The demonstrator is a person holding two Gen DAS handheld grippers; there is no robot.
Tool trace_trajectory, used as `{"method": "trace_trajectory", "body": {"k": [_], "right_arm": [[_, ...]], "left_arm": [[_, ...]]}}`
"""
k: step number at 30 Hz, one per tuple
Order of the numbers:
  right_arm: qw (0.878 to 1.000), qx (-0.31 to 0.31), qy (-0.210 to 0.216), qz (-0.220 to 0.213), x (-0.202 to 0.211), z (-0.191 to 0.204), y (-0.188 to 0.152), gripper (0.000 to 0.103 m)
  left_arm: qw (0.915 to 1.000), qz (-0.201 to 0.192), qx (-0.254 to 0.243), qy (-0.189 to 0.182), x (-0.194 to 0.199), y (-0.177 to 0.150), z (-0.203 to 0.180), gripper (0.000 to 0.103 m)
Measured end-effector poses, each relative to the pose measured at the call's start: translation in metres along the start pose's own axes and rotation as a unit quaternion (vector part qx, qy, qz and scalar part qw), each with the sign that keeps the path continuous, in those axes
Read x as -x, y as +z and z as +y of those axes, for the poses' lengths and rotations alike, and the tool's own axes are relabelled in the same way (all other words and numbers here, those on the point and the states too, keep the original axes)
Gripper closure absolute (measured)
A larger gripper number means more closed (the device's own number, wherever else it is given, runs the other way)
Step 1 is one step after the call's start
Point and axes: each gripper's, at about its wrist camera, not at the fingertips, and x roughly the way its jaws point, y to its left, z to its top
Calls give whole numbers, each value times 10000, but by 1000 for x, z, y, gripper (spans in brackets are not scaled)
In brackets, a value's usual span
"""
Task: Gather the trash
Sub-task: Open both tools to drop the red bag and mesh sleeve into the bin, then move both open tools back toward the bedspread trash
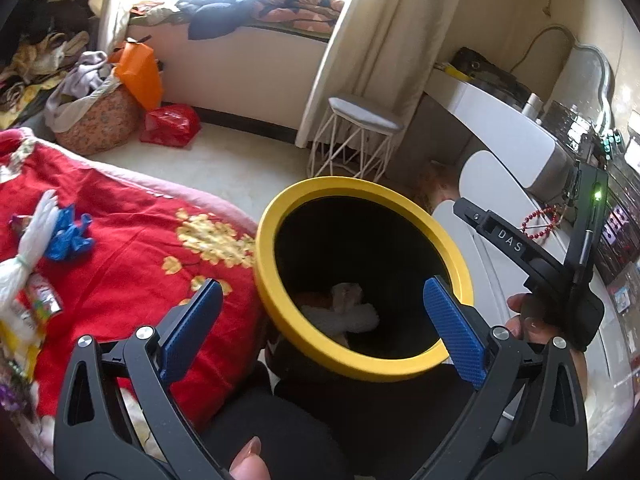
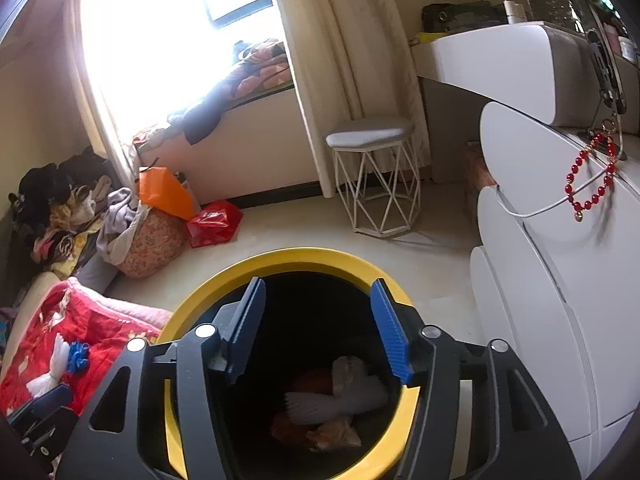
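Observation:
A black bin with a yellow rim [image 1: 280,208] stands beside the bed; its rim [image 2: 304,258] also fills the bottom of the right wrist view. Inside lie crumpled white trash [image 1: 352,314] [image 2: 340,400] and orange scraps [image 2: 316,434]. My left gripper [image 1: 323,286] hangs over the bin's mouth, wide open and empty. My right gripper [image 2: 318,282] is open above the bin too, with nothing between its blue pads. On the red bedspread [image 1: 132,240] lie a white plastic bag [image 1: 36,240], a blue crumpled piece [image 1: 70,232] and a colourful wrapper [image 1: 44,300].
A white wire-legged stool [image 1: 360,140] stands on the floor behind the bin. A white dresser [image 2: 560,280] with a red bead bracelet [image 2: 592,176] is close on the right. A laundry basket [image 2: 148,240], an orange bag [image 2: 164,192] and a red bag [image 2: 214,222] sit by the window.

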Motion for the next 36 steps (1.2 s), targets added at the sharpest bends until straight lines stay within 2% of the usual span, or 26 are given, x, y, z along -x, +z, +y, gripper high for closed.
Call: {"method": "trace_trajectory", "body": {"k": [22, 36], "right_arm": [[9962, 529, 687, 50, 24, 56, -5, 43], [9885, 855, 1230, 205, 35, 88, -17, 42]], "left_arm": [[9975, -477, 325, 404, 52, -4, 35, 11], [9921, -858, 440, 806, 85, -6, 60, 11]]}}
